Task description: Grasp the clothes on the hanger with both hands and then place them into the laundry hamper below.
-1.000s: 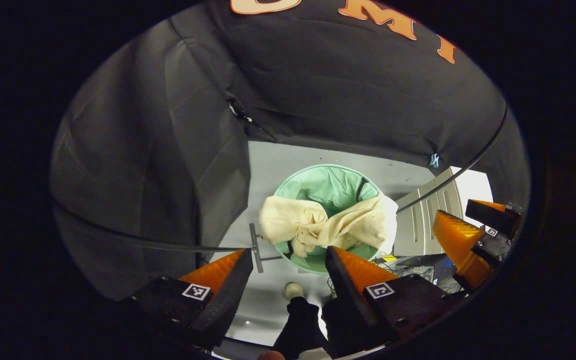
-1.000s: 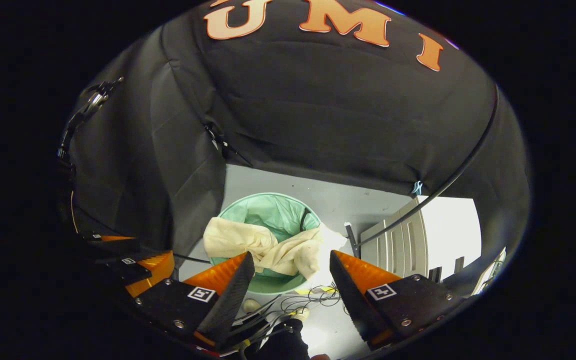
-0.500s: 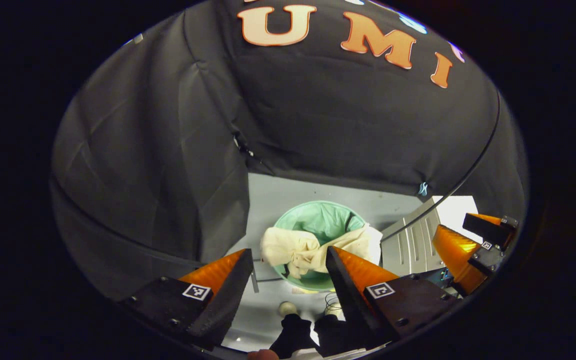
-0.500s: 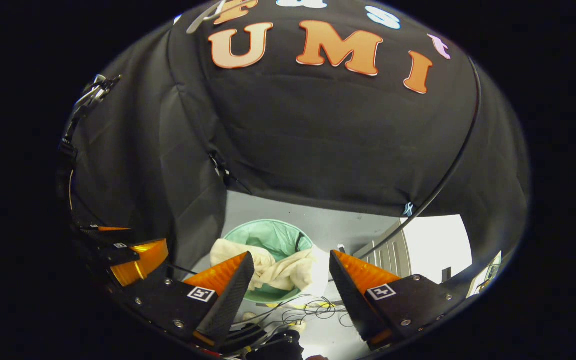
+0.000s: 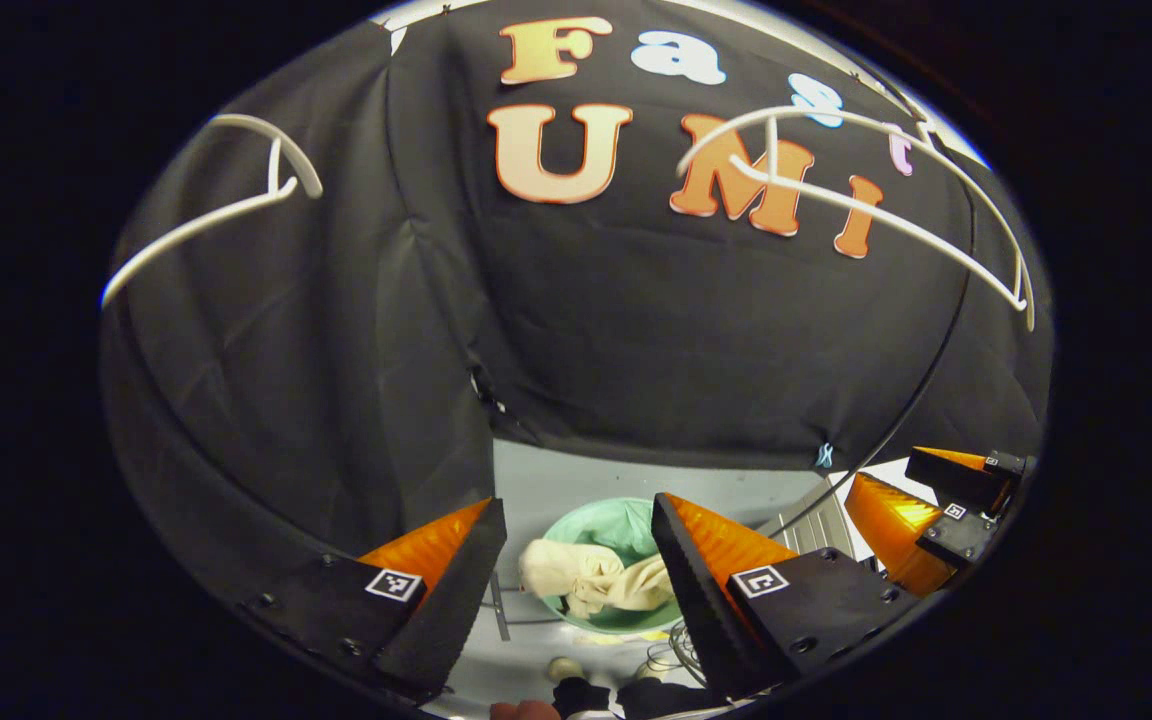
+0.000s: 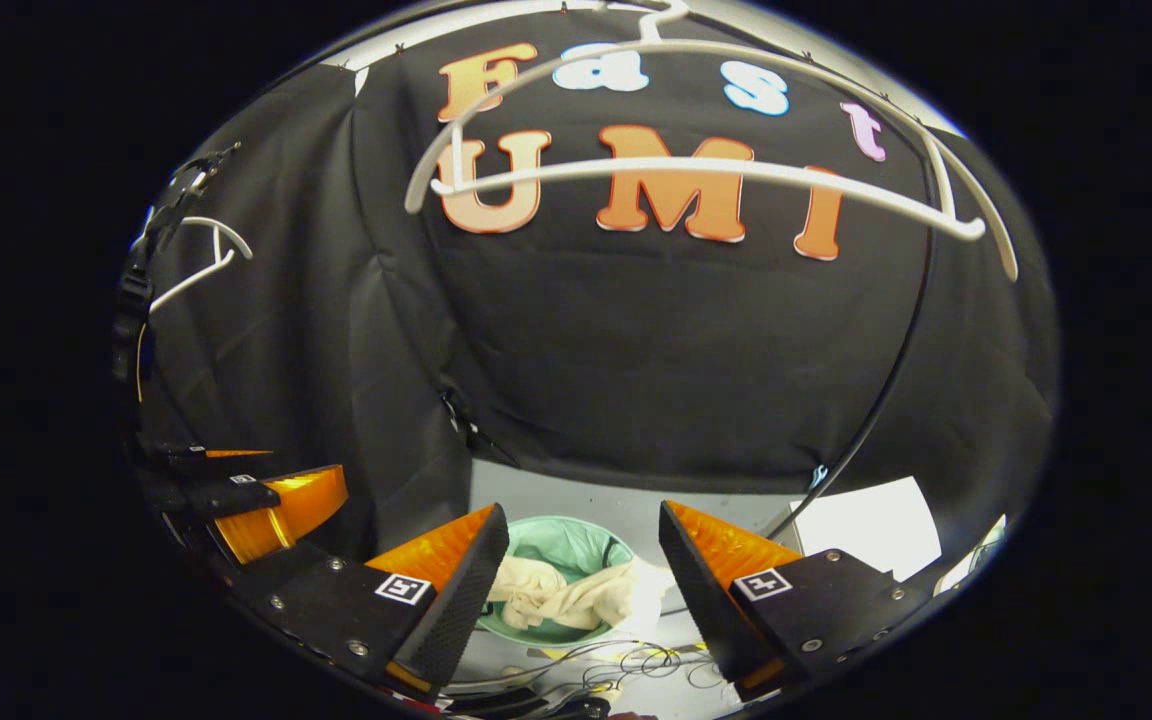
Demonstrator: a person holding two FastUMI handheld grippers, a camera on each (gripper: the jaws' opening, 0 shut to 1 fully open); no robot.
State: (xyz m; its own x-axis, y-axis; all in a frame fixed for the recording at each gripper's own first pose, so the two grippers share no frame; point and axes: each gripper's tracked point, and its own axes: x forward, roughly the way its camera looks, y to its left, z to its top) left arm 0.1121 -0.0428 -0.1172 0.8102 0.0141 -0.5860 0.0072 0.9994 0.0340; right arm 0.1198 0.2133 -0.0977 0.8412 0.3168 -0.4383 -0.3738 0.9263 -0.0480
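The cream garment (image 5: 596,583) lay bunched in the green laundry hamper (image 5: 616,525) on the grey floor, part of it draped across the rim nearest the camera rather than sunk fully inside. It was judged a light, soft, limp cloth, neither fragile nor slippery, that would sag and fold wherever unsupported; any further handling would best be taken at a thick bunched fold, or at the draped edge, with one hold on each side so that it does not trail. The white hanger (image 6: 696,170) hung bare, high against the black wall, and a second bare hanger (image 5: 211,215) hung to one side. The left gripper (image 5: 576,545) stood with its fingers spread apart and nothing between them; the right gripper (image 6: 584,555) likewise stood apart and empty. In both views the garment appeared in the gap between the fingers but well below them, touching neither. The placement was judged essentially done.
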